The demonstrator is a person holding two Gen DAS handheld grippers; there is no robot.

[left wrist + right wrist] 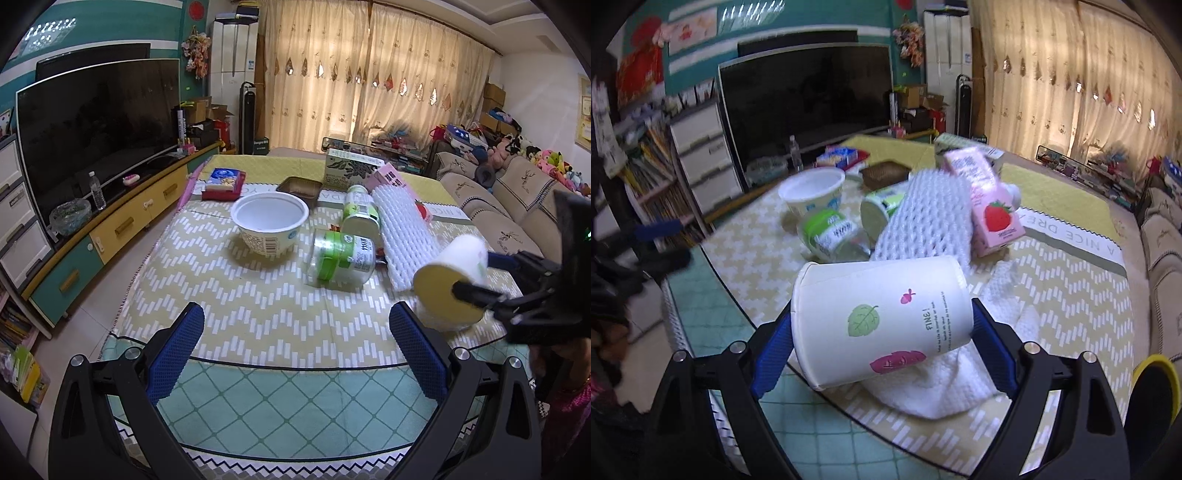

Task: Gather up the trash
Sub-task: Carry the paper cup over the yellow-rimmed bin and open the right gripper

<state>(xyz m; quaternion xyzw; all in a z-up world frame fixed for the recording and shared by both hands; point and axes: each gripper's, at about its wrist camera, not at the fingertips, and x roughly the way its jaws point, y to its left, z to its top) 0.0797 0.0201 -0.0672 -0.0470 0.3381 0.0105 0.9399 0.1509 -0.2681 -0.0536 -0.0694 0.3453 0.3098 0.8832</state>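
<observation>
A white paper cup [882,321] with leaf prints lies sideways between the blue pads [775,339] of my right gripper [882,332], which press on its rim and its base. In the left wrist view the cup [454,269] hangs at the right with that gripper [476,273] on it. My left gripper [295,332] stands open and empty over the near part of the table. Behind lie a white bowl [269,221], a green-labelled jar [340,258], a second bottle [360,212], a white foam net [402,236] and a pink strawberry carton [990,206].
A white foam wrap [942,387] lies under the cup. At the back of the table are a brown tray [299,188], a green box [347,170] and a blue packet [223,181]. A television [96,122] stands left, a sofa [509,206] right. A yellow-rimmed dark thing [1156,369] sits at the lower right.
</observation>
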